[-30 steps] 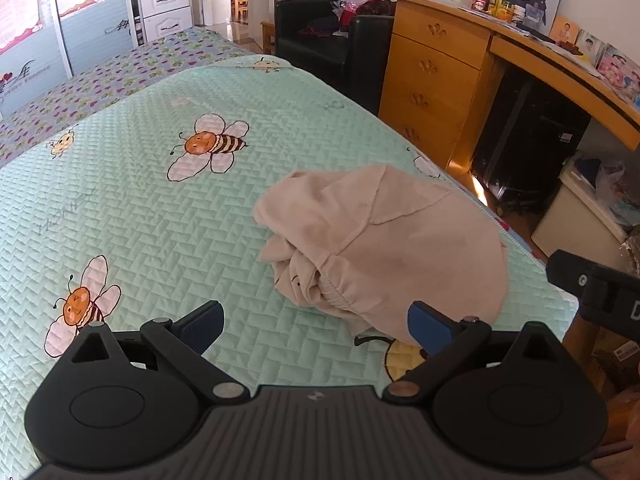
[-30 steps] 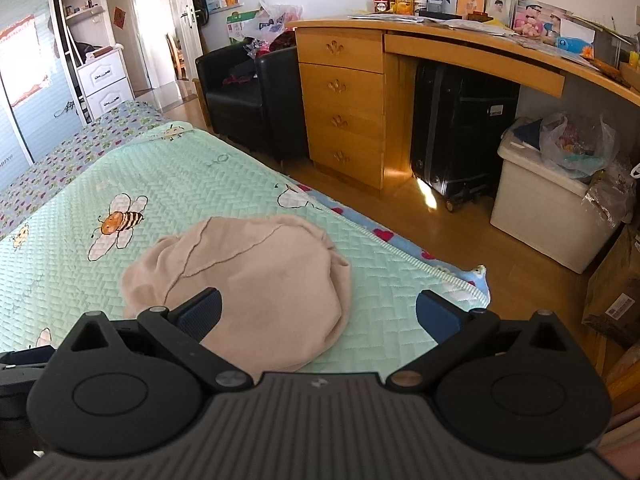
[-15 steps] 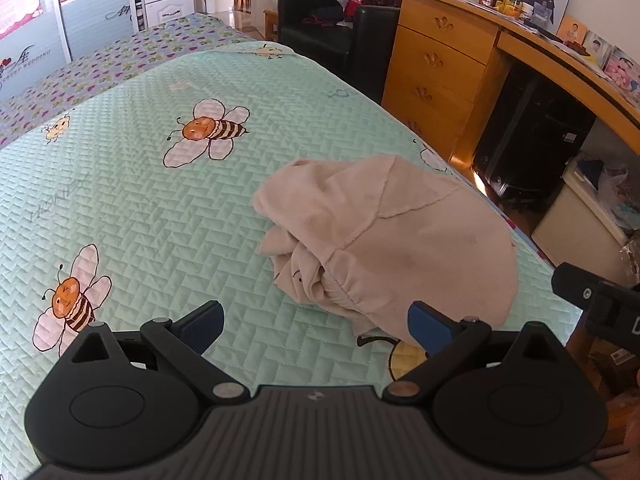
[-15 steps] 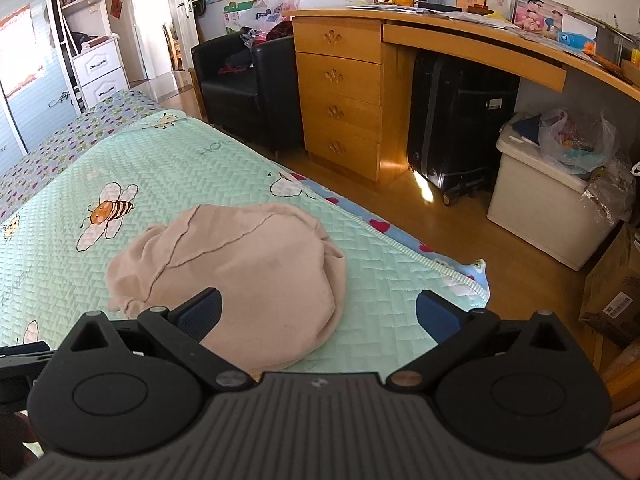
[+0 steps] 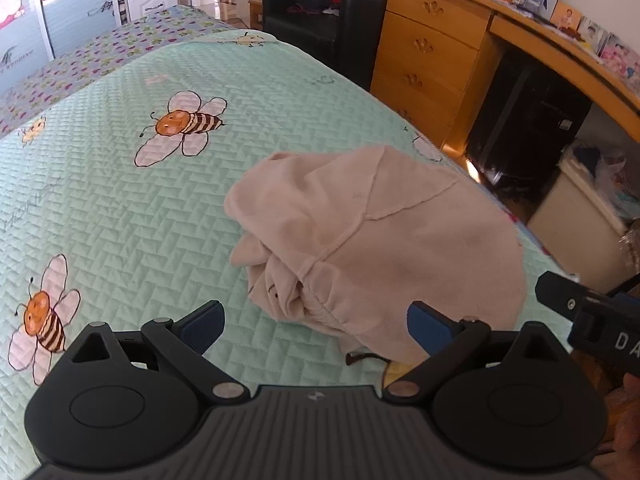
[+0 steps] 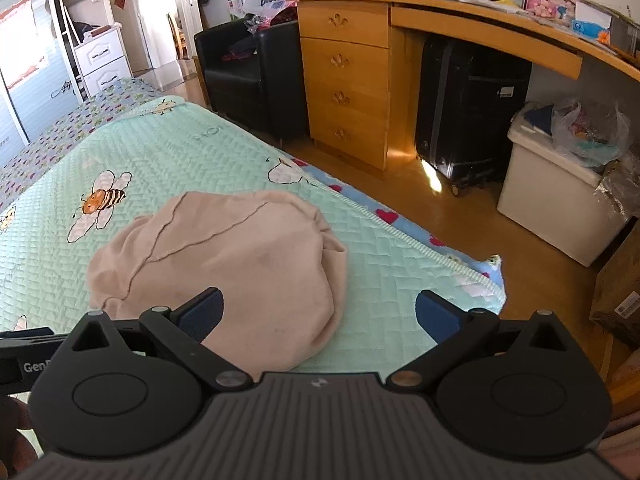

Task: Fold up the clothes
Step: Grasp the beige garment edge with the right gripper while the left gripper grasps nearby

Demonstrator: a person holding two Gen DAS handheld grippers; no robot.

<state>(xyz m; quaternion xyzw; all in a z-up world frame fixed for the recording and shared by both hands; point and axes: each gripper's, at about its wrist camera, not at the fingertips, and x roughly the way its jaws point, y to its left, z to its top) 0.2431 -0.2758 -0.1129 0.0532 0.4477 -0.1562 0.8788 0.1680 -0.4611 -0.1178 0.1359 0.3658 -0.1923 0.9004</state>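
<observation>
The left gripper (image 5: pixel 314 326) is spread wide and holds nothing, its blue pads flanking the near edge of the crumpled beige garment (image 5: pixel 384 240). The right gripper (image 6: pixel 318 316) is equally wide and empty, its left pad over the garment's edge. "GenR" shows partly on the left device at the right view's lower left. The garment lies centre frame on a mint quilted bedspread (image 5: pixel 120 208) printed with bees. A wooden desk (image 6: pixel 480 20) and black suitcase (image 6: pixel 468 112) fill the upper right.
</observation>
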